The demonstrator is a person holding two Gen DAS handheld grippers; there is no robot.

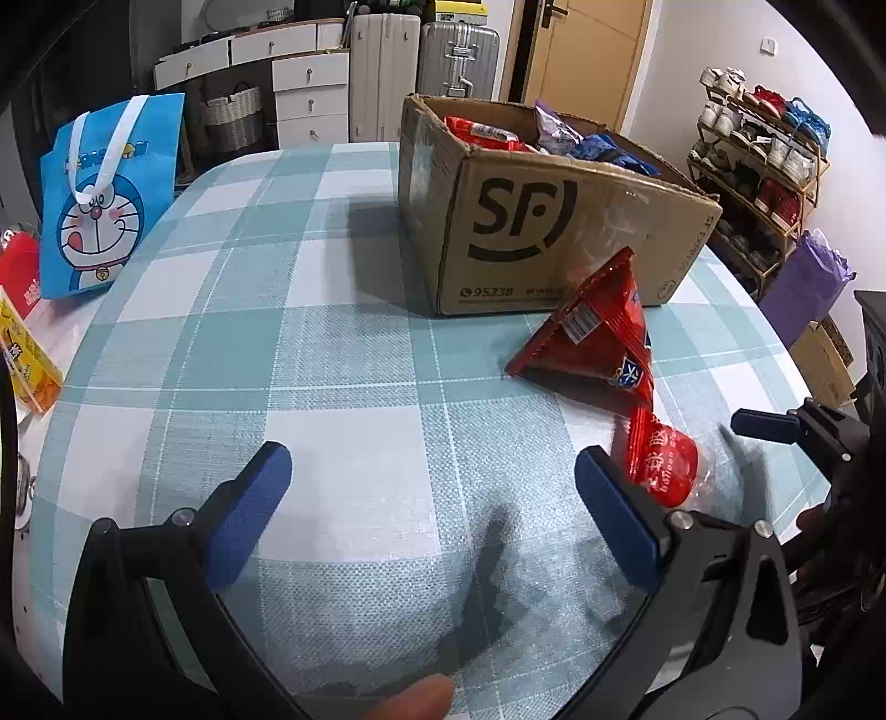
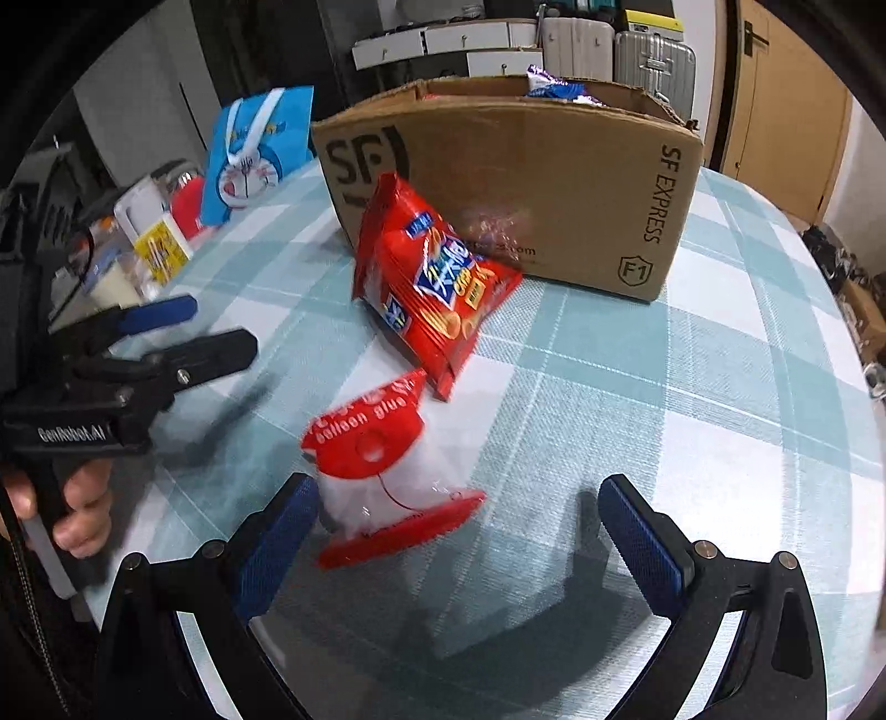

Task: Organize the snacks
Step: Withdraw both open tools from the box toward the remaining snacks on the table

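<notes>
Here the left gripper [image 1: 432, 509] stands wide open at the bottom of its frame, its blue pads holding nothing, only checked tablecloth [image 1: 343, 354] between them. The right gripper [image 2: 459, 531] is likewise spread wide and empty; a clear packet with red "balloon glue" label [image 2: 382, 471] lies on the cloth just ahead of its left pad, touching or nearly so, I cannot tell which. Just beyond that packet, near frame centre, a red biscuit bag [image 2: 443, 288] leans against the front wall of the SF cardboard box [image 2: 554, 183], which holds more red, blue and purple snack packs. A blue Doraemon tote [image 1: 105, 194] stands at the upper left, with yellow and red items beside it. Behind the table: white drawers [image 1: 310, 94], suitcases [image 1: 454, 55], a wooden door [image 1: 587, 50], and a shoe rack [image 1: 758, 166] at right.
</notes>
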